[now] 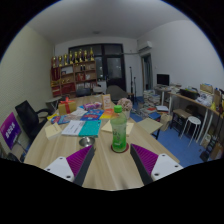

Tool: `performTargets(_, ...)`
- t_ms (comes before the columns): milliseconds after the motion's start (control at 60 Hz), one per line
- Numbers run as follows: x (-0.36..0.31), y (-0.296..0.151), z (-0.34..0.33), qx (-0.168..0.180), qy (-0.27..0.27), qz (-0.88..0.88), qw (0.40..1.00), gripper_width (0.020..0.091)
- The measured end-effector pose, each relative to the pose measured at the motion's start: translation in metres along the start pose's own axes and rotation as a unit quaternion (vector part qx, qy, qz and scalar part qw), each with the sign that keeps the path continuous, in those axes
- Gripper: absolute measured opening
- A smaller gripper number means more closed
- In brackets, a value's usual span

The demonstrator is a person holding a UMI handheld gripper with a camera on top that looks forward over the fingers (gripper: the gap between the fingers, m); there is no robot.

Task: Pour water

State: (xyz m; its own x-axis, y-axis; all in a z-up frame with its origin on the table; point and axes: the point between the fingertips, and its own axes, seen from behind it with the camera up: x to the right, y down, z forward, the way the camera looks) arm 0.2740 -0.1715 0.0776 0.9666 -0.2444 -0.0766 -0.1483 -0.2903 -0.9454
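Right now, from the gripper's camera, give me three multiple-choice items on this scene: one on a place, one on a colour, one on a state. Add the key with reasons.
1. Where is the bottle?
A. on the wooden table, just ahead of the fingers
B. on the bookshelf
C. on the floor

2. What colour is the bottle's body?
A. red
B. green
C. black

3. How does the bottle stand with respect to the gripper?
A. lifted and tilted over
B. lying on its side
C. upright on the table, fingers open short of it

Key: 1 A, it rests on the tabletop ahead of the fingertips. 2 B, its body shows clear green. 3 C, it stands vertical, with neither pad touching it.
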Motion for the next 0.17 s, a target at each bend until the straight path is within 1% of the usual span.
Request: performTargets(167, -0.036, -0.006, -0.103, 0.0, 0.016, 0.015, 1.0, 0.0829)
